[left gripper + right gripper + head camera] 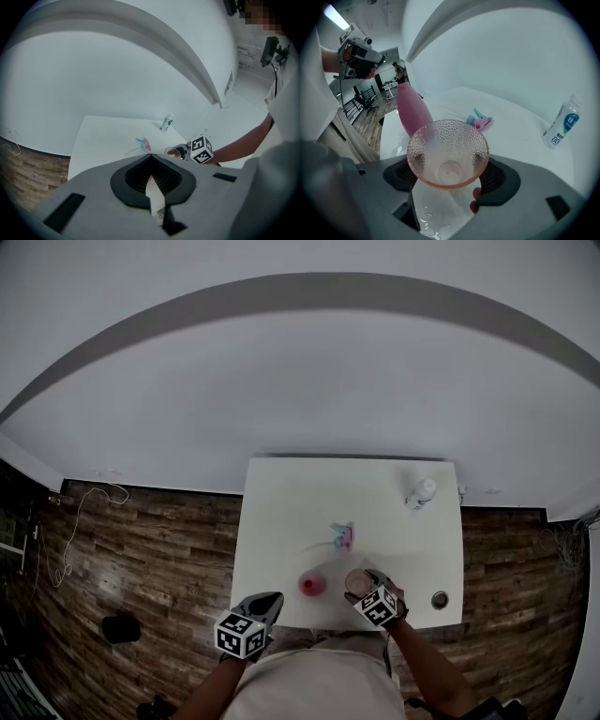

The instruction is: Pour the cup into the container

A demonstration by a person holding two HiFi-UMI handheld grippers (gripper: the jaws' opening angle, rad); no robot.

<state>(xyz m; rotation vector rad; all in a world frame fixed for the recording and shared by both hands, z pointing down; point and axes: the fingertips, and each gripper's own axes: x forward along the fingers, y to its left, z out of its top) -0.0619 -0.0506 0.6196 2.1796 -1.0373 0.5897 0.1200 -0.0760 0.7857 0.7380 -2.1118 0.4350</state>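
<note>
Holding stage: right gripper (372,594) clenched on dimpled pink cup (447,152), upright, just right of pink container (411,110). Left gripper (267,604) closed, empty, left of container. Next, I judge: tilt cup over its mouth.

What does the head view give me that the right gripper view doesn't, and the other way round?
Head view only: a small round object by the table's near right corner. Right gripper view only: the cup's dimpled inside, the right gripper closed on it, and wet patches on the table beneath. Both: the cup, the pink container, the bottle, the teal-and-pink item and the left gripper.
</note>
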